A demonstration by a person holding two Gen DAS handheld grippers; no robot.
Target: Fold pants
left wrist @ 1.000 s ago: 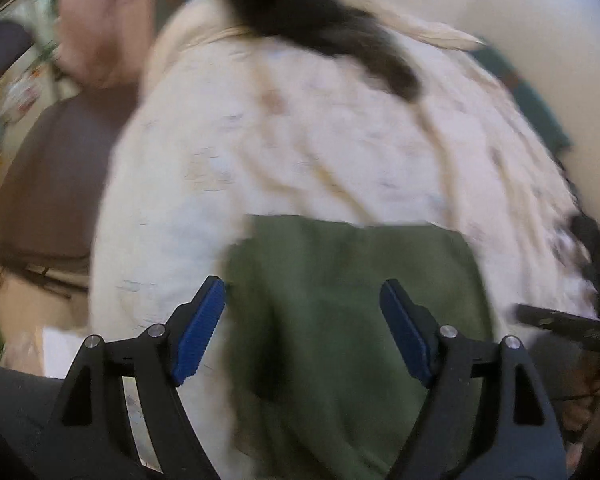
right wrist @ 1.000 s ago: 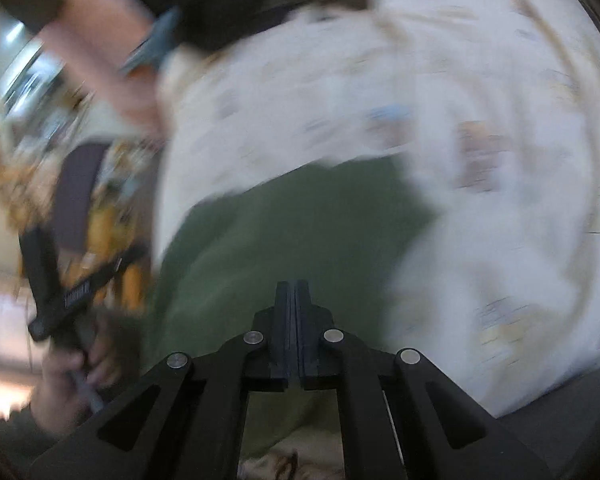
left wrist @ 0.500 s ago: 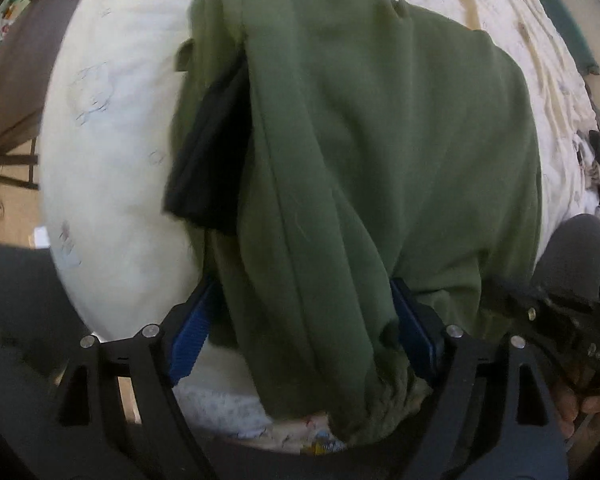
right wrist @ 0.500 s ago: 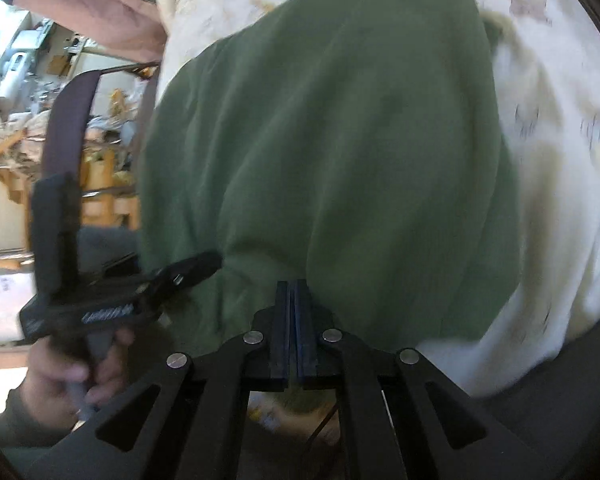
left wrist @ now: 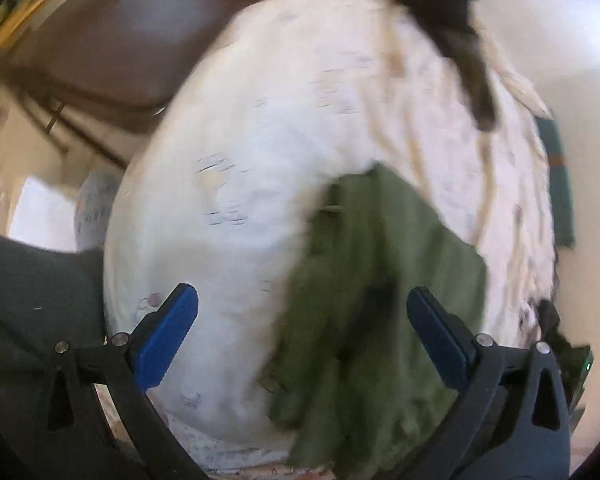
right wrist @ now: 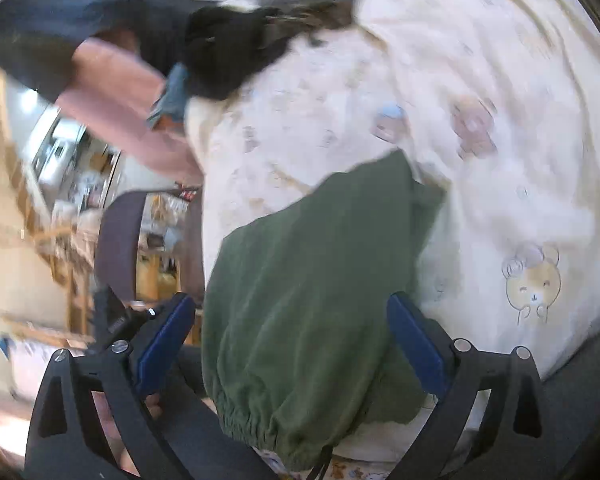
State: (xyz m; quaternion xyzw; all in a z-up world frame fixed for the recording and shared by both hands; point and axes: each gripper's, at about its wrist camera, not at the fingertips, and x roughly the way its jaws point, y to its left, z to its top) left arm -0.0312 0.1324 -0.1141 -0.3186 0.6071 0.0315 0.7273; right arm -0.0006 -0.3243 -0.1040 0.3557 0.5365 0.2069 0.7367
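Observation:
The green pants (left wrist: 380, 300) lie folded on the white printed bed sheet (left wrist: 260, 140). My left gripper (left wrist: 302, 294) hovers above them, its jaws opening wide; the cloth sits below, toward the right finger, and neither pad touches it. In the right wrist view the pants (right wrist: 320, 280) show their gathered waistband (right wrist: 252, 420) nearest the camera. My right gripper (right wrist: 290, 300) is also opening. The pants span the gap between its blue pads (right wrist: 416, 344), but the pads do not press on them.
A dark garment (left wrist: 440, 8) lies at the far end of the bed, with a pink cloth (right wrist: 116, 100) beside it. A brown chair (left wrist: 140, 40) stands off the bed's left side. A teal cloth (left wrist: 560, 200) lies along the right edge.
Half a second ago the pants hung draped between the left jaws and the right jaws were shut. Now both grippers stand wide and the pants lie on the bed.

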